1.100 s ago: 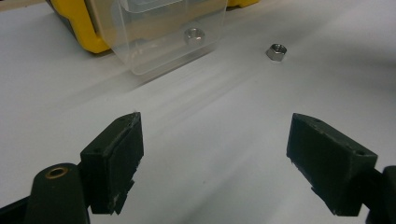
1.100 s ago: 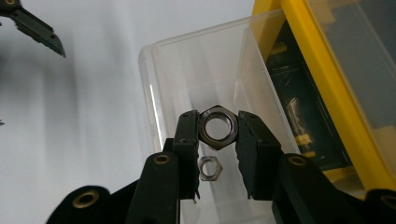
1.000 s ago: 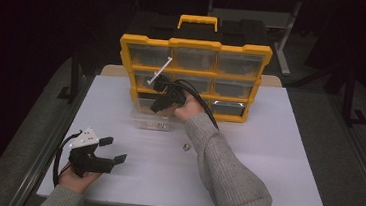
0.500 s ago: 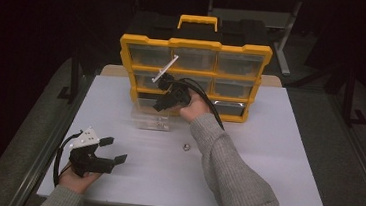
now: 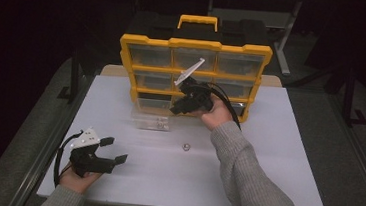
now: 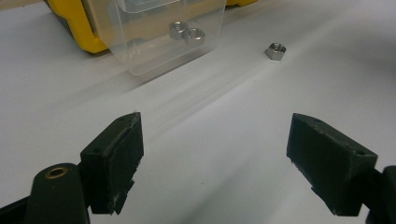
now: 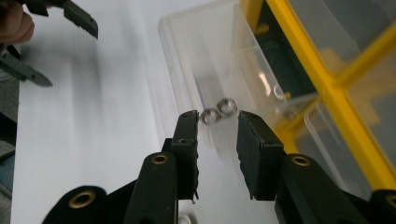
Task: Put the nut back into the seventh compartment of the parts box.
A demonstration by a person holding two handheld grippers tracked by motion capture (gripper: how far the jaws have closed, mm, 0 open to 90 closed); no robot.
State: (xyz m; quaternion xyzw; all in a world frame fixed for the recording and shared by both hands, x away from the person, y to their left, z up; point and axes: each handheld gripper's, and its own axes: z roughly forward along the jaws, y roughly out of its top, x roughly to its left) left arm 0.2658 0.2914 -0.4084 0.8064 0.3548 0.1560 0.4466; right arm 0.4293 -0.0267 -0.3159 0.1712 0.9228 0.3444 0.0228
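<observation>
— What's the left gripper (image 5: 108,155) doing?

— It's resting low on the white tabletop (image 5: 276,156), well out in front of the yellow plastic organiser with clear drawers (image 5: 193,76). Its jaws are standing wide apart with nothing between them.

— And that see-through thing just ahead of the organiser?

— That's a clear plastic drawer bin (image 6: 163,35), pulled out and sitting on the tabletop, touching the organiser's foot. Two small steel hex nuts (image 6: 187,33) are lying inside it, side by side.

— Anything loose?

— A third steel hex nut (image 5: 185,146) is lying on the bare tabletop, a little nearer the person than the clear plastic drawer bin and to its right.

— The right gripper (image 5: 180,108)?

— It's hovering right in front of the organiser's lower drawers, above the bin's right end. Its jaws are drawn close together, a narrow gap between them, pinching nothing; in the right gripper view the two nuts in the bin are showing just past its fingertips (image 7: 189,122).
</observation>
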